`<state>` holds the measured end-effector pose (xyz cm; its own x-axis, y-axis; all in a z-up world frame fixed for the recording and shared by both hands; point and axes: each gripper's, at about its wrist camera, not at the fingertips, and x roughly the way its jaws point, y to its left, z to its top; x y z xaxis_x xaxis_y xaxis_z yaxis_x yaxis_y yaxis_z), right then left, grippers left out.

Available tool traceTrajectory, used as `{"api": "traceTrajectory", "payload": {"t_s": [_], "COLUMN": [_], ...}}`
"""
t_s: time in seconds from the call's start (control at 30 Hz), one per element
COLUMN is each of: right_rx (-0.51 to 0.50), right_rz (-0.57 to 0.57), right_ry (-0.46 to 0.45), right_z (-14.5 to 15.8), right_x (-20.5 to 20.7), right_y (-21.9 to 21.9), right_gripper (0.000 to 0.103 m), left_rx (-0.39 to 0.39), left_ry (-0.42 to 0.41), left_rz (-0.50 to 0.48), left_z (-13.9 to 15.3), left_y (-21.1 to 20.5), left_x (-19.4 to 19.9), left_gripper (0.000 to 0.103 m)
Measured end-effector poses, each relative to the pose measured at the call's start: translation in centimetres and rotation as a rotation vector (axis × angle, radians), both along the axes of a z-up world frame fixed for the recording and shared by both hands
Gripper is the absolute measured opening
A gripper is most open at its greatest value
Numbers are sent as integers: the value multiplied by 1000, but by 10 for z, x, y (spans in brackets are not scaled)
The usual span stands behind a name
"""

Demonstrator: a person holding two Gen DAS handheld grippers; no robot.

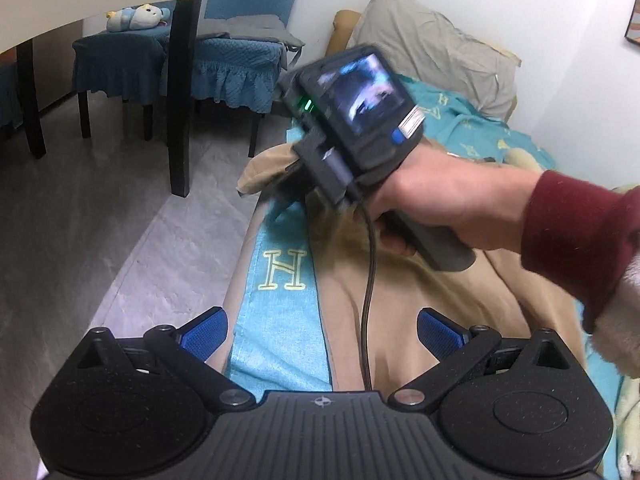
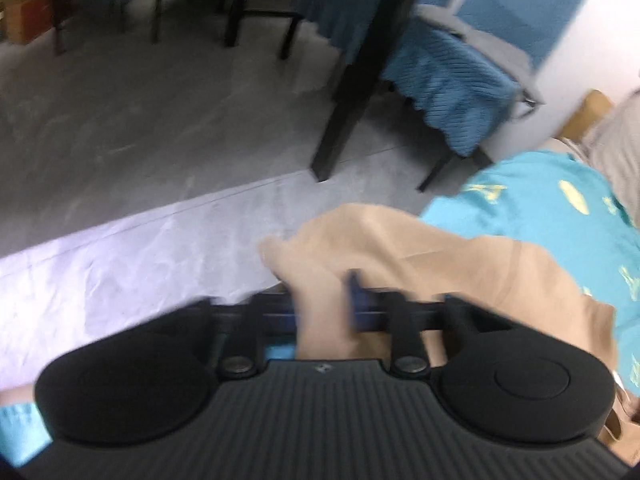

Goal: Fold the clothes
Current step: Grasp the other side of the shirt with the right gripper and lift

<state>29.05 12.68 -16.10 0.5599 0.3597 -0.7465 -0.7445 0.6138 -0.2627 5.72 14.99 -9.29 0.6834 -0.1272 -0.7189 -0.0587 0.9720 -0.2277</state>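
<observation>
right gripper [image 2: 324, 304] pinches tan cloth [image 2: 420, 248] mid-frame, we judge to fold | left gripper [image 1: 320, 332] wide open, empty, low centre

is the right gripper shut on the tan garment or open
Shut on it: in the right wrist view the right gripper has its blue pads pinched close on a bunch of the tan garment.

Right gripper [image 2: 324, 304] fingers pinching tan garment [image 2: 420, 248], teal blanket [image 2: 520, 196], grey floor [image 2: 140, 120]
</observation>
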Motion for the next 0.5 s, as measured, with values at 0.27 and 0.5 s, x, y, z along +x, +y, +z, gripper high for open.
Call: {"api": "traceTrajectory", "payload": {"t_s": [0.27, 0.5], "right_rx": [464, 788], "right_rz": [-283, -743], "right_ry": [-58, -101], "right_z": [70, 71], "right_x": [-1, -22], "right_y": [-92, -236], "right_gripper": [8, 8], "left_rx": [-18, -27], "left_ry": [-87, -126], "left_rz": [-4, -32], "left_z": [14, 20], "left_y": [-6, -21], "left_x": [-10, -10], "left_gripper": [102, 102]}}
